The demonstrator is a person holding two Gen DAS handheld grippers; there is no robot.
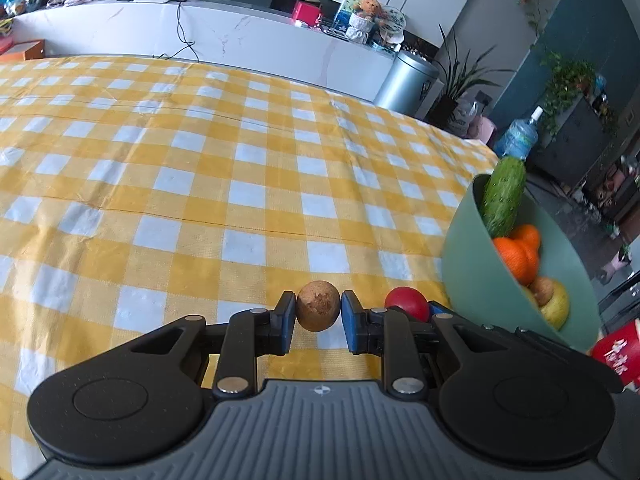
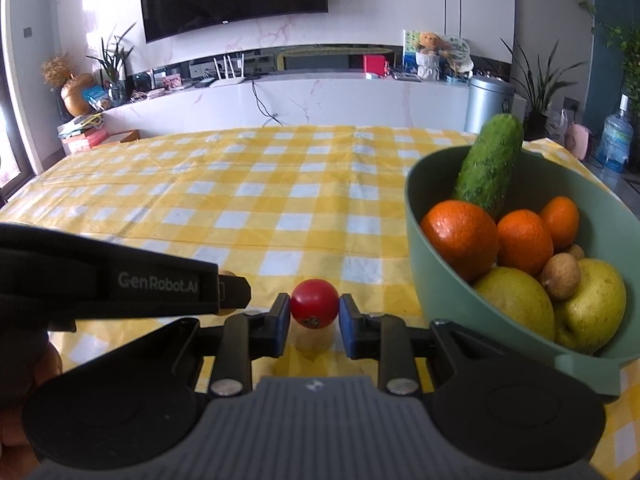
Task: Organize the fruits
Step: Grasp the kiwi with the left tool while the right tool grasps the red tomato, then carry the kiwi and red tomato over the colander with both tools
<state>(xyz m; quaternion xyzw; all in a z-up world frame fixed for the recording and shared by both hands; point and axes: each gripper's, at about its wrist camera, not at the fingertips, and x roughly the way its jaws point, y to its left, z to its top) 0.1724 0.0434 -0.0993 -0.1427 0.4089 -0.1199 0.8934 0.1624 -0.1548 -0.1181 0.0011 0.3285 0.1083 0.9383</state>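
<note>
My left gripper [image 1: 318, 307] is shut on a small round brown fruit [image 1: 318, 305], held just above the yellow checked tablecloth [image 1: 200, 160]. My right gripper [image 2: 314, 309] is shut on a small red tomato-like fruit [image 2: 314, 303], which also shows in the left wrist view [image 1: 407, 302]. The green bowl [image 2: 440, 272] stands right of both grippers, also seen in the left wrist view [image 1: 472, 272]. It holds a cucumber [image 2: 490, 160], oranges [image 2: 460, 236], yellow-green pears [image 2: 516, 300] and a brown fruit [image 2: 561, 276].
The left gripper's body [image 2: 100, 280] crosses the left of the right wrist view. A red packet [image 1: 618, 354] lies by the bowl. Beyond the table's far edge are a white counter [image 2: 320, 100], a metal bin [image 2: 488, 104] and plants.
</note>
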